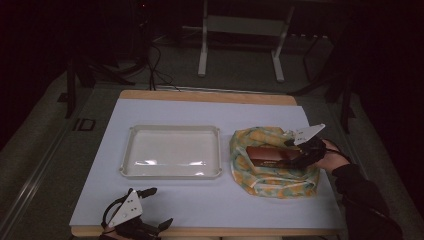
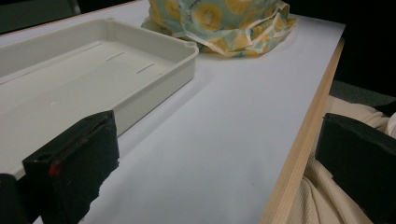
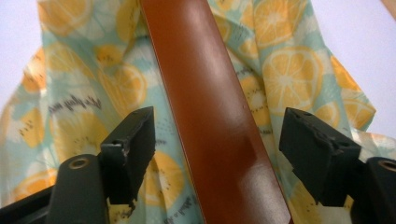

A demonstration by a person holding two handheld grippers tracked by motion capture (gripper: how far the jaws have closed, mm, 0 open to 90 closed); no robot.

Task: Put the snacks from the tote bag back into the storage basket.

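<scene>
A: What is the right tool doing?

B: Its jaws are standing apart, one on each side of the brown case, not yet touching it. The left tool, also apart, is resting at the near edge of the counter.

A: Where is the case lying?

B: Inside the lemon-print bag, right of the white tray. Its long axis is running left to right. It is looking stiff, glossy, probably slippery, so gripping across the narrow width seems best.
</scene>
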